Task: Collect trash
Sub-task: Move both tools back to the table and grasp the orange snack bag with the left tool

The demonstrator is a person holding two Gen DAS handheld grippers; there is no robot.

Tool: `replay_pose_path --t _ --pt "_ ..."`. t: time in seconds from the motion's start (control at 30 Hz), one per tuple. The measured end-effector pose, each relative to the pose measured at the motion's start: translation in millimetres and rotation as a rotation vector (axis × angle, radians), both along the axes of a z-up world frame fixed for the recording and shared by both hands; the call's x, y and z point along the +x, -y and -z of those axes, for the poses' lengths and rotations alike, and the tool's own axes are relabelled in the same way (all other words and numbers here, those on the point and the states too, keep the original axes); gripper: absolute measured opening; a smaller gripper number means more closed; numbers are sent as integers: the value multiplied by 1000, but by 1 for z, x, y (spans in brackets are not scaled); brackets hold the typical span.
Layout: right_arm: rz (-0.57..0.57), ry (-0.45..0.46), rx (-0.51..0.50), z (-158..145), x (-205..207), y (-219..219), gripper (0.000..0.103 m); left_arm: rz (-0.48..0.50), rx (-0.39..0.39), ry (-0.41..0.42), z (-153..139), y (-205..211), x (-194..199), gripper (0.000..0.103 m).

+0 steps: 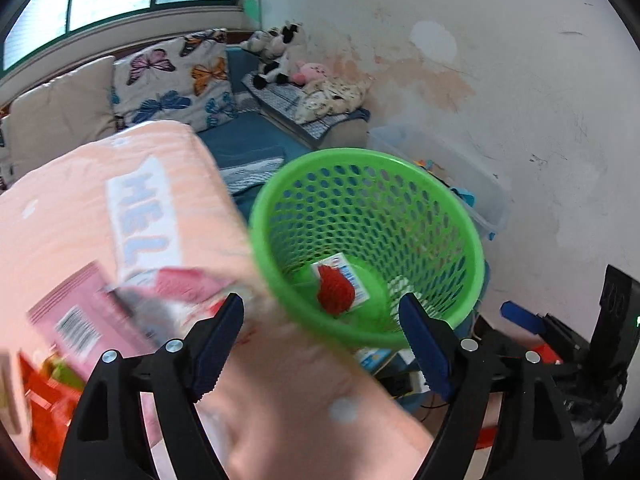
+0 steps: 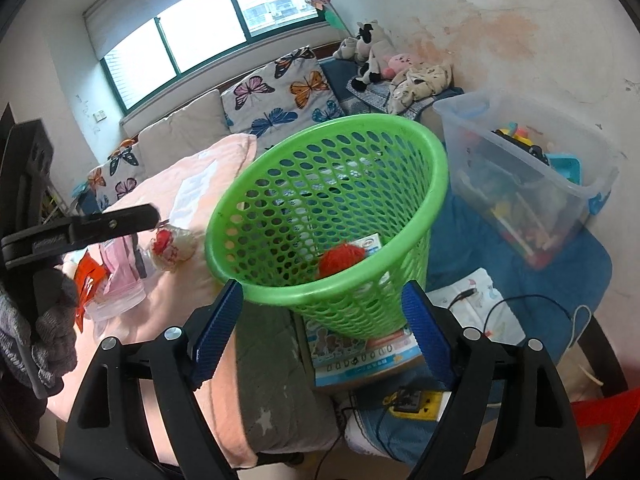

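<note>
A green mesh basket point(image 1: 368, 240) stands beside a peach blanket point(image 1: 60, 232); it also shows in the right wrist view point(image 2: 332, 216). Inside lie a red net ball point(image 1: 336, 290) and a small white carton point(image 1: 352, 276); the ball shows too in the right wrist view point(image 2: 340, 260). My left gripper point(image 1: 320, 344) is open and empty, near the basket rim. My right gripper point(image 2: 324, 328) is open and empty, its jaws on either side of the basket's near wall. On the blanket lie a pink packet point(image 2: 120, 272), an orange packet point(image 2: 90, 276) and a clear wrapper with red point(image 2: 172, 248).
A clear plastic bin of toys point(image 2: 528, 168) stands right of the basket on a blue mat point(image 2: 576, 264). A box with a printed lid point(image 2: 360, 356) is under the basket. Cables point(image 2: 520, 308) lie by it. A sofa with butterfly cushions point(image 2: 288, 92) is behind.
</note>
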State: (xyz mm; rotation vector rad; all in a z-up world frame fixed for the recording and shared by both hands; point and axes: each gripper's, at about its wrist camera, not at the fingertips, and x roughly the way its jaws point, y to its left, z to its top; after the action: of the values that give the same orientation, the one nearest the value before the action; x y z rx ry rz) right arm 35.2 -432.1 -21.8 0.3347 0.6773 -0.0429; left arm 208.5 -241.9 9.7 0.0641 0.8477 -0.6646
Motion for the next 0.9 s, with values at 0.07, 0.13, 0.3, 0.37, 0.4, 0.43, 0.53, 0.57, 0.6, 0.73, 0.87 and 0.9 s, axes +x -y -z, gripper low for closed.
replay_pose_path --t 0.07,0.13,0.3,0.37,0.4,0.43,0.53,0.57,0.6,0.73,0.87,0.9 --pt "-7 3 2 -1 0 -5 82 -29 10 13 0 -17 -6 77" --pt "-16 7 3 -3 0 -10 82 -53 12 24 -3 -32 -9 78" --pt "-48 12 2 -6 1 -24 82 -117 29 70 -9 -77 -24 84" --pt "-61 13 -1 -7 2 -29 82 -139 42 87 -11 -94 -28 87" --pt "-67 14 -2 -7 3 -33 83 -148 46 89 -11 -104 -30 87" --pt "-74 14 -3 -8 4 -36 83 -156 49 89 -10 -113 -30 88" --pt "-92 17 -9 -10 5 -45 83 -186 68 95 -8 -141 -32 91" --pt "-99 17 -10 -11 6 -48 83 -191 74 95 -7 -148 -32 93" --pt "-106 17 -11 -12 6 -52 83 -195 84 94 -6 -156 -33 93" --pt "-131 14 -18 -14 10 -64 84 -196 129 88 4 -175 -31 93" --pt "-154 12 -25 -15 13 -76 85 -184 152 57 17 -186 -26 94" --pt "-163 12 -28 -16 14 -80 85 -184 158 48 22 -189 -25 94"
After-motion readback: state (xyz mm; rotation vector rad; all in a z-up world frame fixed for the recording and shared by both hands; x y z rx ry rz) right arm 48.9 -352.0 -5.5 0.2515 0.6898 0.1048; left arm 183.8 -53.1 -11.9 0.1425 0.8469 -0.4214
